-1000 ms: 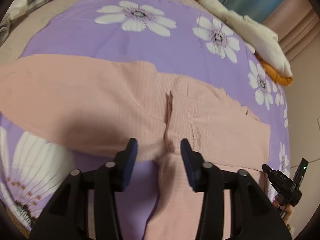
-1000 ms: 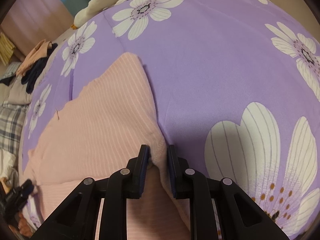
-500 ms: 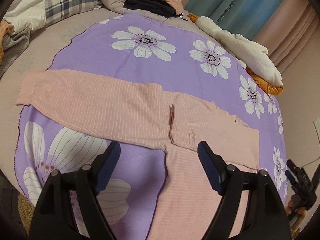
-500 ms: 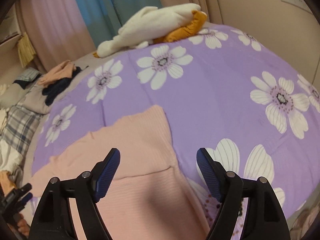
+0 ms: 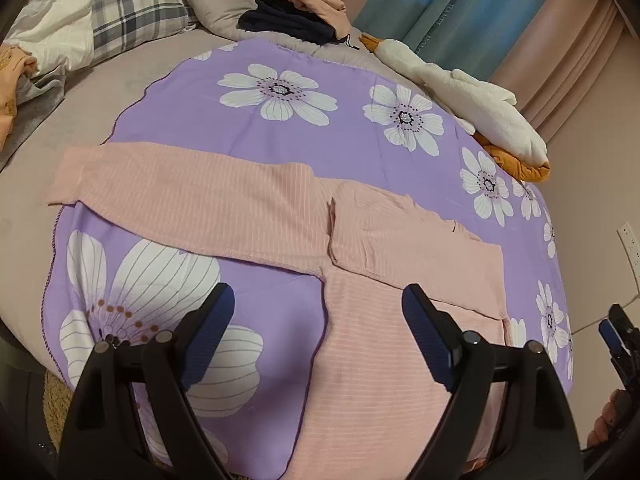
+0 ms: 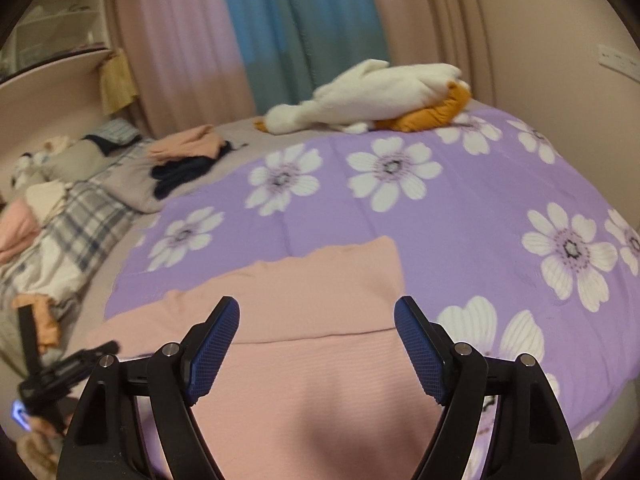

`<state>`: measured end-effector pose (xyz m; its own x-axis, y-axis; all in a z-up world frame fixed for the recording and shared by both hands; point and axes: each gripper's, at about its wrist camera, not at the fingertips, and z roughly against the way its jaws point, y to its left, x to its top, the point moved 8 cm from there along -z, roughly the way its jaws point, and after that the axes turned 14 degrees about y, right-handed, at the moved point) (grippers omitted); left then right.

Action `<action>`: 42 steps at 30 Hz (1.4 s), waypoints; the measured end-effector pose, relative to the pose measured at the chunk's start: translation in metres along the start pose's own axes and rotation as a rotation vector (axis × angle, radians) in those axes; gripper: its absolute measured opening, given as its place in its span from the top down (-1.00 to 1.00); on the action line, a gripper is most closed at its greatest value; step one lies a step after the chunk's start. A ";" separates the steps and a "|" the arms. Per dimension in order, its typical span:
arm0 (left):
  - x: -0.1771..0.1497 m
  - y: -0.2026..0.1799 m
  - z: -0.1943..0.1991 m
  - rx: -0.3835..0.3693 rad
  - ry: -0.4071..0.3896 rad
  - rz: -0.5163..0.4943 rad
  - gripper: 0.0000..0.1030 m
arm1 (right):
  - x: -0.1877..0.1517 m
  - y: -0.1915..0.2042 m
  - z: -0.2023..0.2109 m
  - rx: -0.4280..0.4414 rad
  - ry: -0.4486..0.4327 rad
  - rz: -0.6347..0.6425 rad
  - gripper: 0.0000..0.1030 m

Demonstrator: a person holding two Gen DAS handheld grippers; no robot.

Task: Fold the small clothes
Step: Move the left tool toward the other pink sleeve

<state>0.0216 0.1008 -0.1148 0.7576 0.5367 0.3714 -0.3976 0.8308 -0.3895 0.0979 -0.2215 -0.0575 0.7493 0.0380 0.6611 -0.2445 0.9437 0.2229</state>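
On the bed, spread over a purple sheet (image 5: 304, 148) printed with big white flowers, lies a pink ribbed top (image 5: 372, 364), flat on the cloth. From the left wrist view, one long sleeve (image 5: 188, 196) stretches straight out to the left, its cuff hanging past the sheet's edge onto the grey bedding, while the other sleeve (image 5: 412, 248) is folded in across the chest, its edge running down the middle of the garment. The left gripper (image 5: 318, 334) hovers above the body of the top with its jaws spread wide; they have just been opening further, and nothing sits between the blue pads, which touch no cloth. The right gripper (image 6: 316, 346) hangs over the same top, seen here from its other side, jaws likewise parted and empty, released from the fabric below. Beyond the sheet, a white plush goose (image 6: 372, 96) with orange feet lies near the curtains (image 6: 296, 28), and a small pile of dark and peach clothes (image 5: 296, 16) rests on a grey pillow. Plaid bedding (image 5: 128, 4) is bunched at the far left corner.
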 end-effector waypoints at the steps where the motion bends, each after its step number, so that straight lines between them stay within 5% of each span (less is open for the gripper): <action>1: -0.001 0.001 0.001 -0.002 -0.002 0.002 -0.68 | -0.001 0.005 0.003 0.008 -0.002 0.007 -0.54; 29: -0.003 0.034 0.000 -0.023 0.017 0.048 -0.76 | -0.009 0.127 0.047 0.229 -0.039 0.234 -0.55; 34: 0.001 0.048 -0.005 -0.028 0.020 0.087 -0.76 | -0.009 0.125 0.030 0.118 -0.058 0.243 -0.55; 42: 0.023 0.076 -0.019 -0.029 0.015 0.182 -0.70 | -0.010 0.100 -0.024 0.065 0.062 0.151 -0.55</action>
<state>0.0192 0.1734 -0.1519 0.6822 0.6755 0.2799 -0.5138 0.7152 -0.4738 0.0806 -0.1197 -0.0595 0.7373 0.1994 0.6454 -0.3946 0.9026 0.1719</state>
